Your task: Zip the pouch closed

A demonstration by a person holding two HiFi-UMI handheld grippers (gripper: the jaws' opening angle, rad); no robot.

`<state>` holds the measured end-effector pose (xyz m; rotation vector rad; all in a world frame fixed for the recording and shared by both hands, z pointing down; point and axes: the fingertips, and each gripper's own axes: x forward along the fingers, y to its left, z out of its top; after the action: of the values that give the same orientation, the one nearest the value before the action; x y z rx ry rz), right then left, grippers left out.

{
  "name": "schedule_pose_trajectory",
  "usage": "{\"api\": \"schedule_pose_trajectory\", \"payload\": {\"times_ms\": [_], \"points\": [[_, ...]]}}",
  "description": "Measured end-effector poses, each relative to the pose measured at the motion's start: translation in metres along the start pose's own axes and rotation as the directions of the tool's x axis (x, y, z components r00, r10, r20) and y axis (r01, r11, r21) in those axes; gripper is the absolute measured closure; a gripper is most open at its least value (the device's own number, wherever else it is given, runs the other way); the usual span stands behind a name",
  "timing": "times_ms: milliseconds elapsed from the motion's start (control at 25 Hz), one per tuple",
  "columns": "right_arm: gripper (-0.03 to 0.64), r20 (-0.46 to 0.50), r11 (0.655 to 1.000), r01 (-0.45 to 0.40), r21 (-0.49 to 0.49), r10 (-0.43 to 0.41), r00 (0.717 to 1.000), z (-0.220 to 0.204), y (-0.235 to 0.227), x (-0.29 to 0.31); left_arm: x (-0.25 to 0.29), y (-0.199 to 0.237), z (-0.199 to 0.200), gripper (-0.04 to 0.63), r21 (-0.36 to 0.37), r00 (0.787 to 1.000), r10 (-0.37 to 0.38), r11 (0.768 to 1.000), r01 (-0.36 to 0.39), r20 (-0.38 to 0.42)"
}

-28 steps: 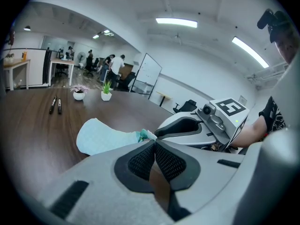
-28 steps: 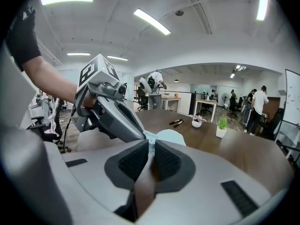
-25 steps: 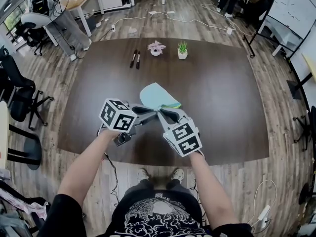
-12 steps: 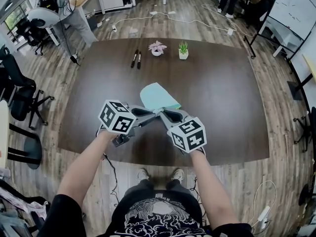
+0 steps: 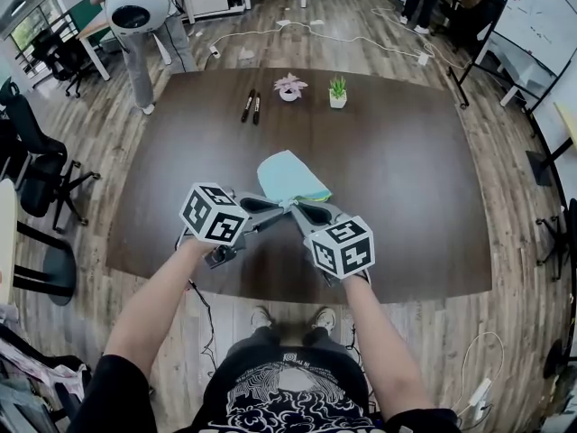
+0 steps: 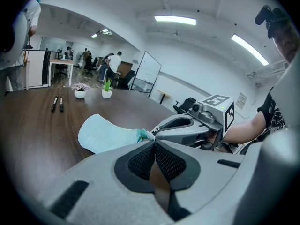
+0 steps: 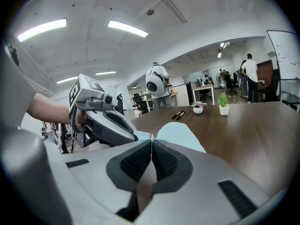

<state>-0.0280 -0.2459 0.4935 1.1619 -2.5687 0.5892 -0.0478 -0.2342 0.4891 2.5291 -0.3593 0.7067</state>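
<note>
Pouch-zipping, grasp stage. The pale teal pouch lies flat on the dark surface, its near end raised slightly where both tools meet. The left tool is fully closed, pinching the near corner of the pouch. The right tool is likewise closed on a small pale tab, which we take to be the zip pull. We cannot see the teeth. Since anchor and pull sit together, we judge the closing run is yet to come.

pouch on table | pens behind-left | plants right of pens
</note>
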Motion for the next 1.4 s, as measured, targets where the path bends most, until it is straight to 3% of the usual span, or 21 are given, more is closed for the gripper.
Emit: {"api": "schedule_pose_trajectory", "payload": {"times_ms": [200,440,760,1000,1400], "points": [[0.618,0.022,0.997,-0.003,0.073,0.002,1.000,-0.001,0.000,0.001,-0.002,0.008,-0.001,0.583,-0.034,0.999,0.040,0.999,-0.039,0.015],[0.618,0.037,0.988,0.002,0.153,-0.007,0.999,-0.005,0.002,0.006,-0.006,0.019,-0.008,0.583,-0.141,0.993,0.108,0.985,-0.101,0.046],[0.618,0.034,0.986,-0.011,0.164,0.006,0.999,-0.006,0.010,0.012,-0.018,0.025,-0.013,0.583,-0.134,0.981,0.193,0.973,-0.188,0.029],[0.620,0.017,0.992,0.000,0.128,-0.002,1.000,-0.011,0.020,0.013,-0.031,0.026,-0.027,0.583,-0.233,0.969,0.240,0.947,-0.223,0.048],[0.619,0.019,0.992,-0.022,0.123,0.019,1.000,-0.011,0.035,0.019,-0.049,0.027,-0.030,0.584,-0.244,0.944,0.321,0.924,-0.293,0.082]]}}
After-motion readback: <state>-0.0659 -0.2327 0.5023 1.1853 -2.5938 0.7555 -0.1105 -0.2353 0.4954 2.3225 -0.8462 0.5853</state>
